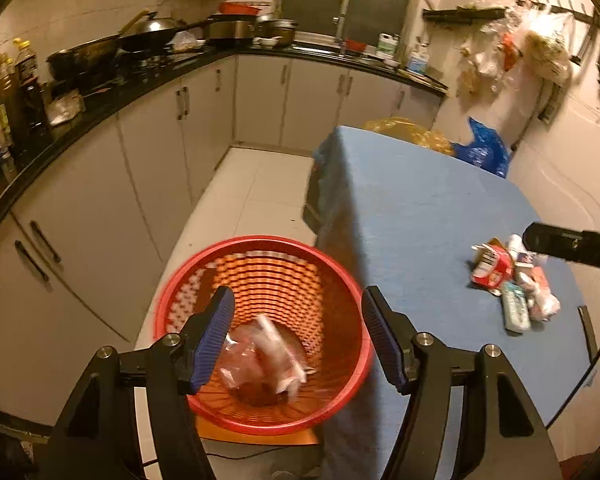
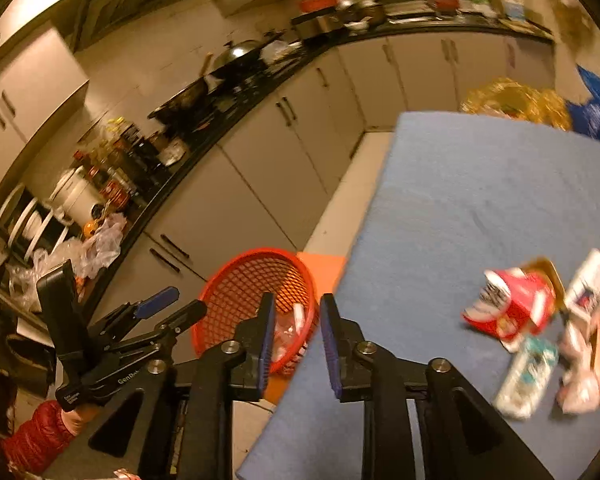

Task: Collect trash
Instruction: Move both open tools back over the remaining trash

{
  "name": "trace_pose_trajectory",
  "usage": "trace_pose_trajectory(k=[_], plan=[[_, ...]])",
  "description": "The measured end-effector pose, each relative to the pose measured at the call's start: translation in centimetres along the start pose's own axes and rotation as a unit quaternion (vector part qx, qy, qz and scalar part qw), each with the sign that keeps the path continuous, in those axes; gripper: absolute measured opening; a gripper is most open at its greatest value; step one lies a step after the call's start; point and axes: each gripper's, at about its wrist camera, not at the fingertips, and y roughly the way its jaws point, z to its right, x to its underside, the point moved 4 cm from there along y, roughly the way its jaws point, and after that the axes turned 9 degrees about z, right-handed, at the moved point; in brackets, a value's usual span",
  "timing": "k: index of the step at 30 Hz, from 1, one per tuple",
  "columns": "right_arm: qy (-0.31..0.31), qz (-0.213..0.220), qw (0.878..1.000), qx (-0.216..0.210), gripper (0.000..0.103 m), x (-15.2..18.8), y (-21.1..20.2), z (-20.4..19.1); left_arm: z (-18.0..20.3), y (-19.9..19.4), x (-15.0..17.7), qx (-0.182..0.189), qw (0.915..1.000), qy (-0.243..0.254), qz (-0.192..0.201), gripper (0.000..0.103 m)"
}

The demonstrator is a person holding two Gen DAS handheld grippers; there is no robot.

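A red mesh waste basket [image 1: 260, 332] stands on the floor beside the blue-covered table [image 1: 420, 208]. My left gripper [image 1: 296, 344] is open and empty above the basket; a clear plastic wrapper [image 1: 264, 356], blurred, lies inside it. A pile of trash [image 1: 512, 280] lies on the table: a red-and-white carton, a teal packet, crumpled wrappers. In the right wrist view my right gripper [image 2: 296, 344] is open and empty at the table's left edge, with the basket [image 2: 256, 292] behind it and the trash pile [image 2: 540, 332] to its right. The left gripper [image 2: 156, 312] shows there too.
Kitchen counter [image 1: 100, 96] with pans and bottles runs along the left and back, white cabinets below. Yellow [image 1: 412, 130] and blue [image 1: 484, 148] plastic bags sit at the table's far end. An orange mat [image 2: 320, 264] lies under the basket.
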Motion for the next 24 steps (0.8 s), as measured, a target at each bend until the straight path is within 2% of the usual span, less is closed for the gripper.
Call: trace_pose_trajectory(k=[5, 8, 18, 24], plan=[[0.031, -0.002, 0.999, 0.023, 0.03, 1.6, -2.3, 3.4, 3.8, 0.4, 0.2, 0.031, 0.9992, 0.022, -0.009, 0.065], [0.052, 0.003, 0.998, 0.037, 0.037, 2.3, -4.0, 5.7, 6.1, 0.9, 0.3, 0.049, 0.9981, 0.035, -0.015, 0.065], [0.114, 0.023, 0.988, 0.102, 0.038, 4.7, -10.1, 13.4, 13.9, 2.7, 1.0, 0.112, 0.9901, 0.075, -0.041, 0.065], [0.138, 0.033, 0.981, 0.132, 0.038, 5.5, -13.0, 16.6, 18.7, 3.9, 1.8, 0.148, 0.9822, 0.099, -0.059, 0.065]])
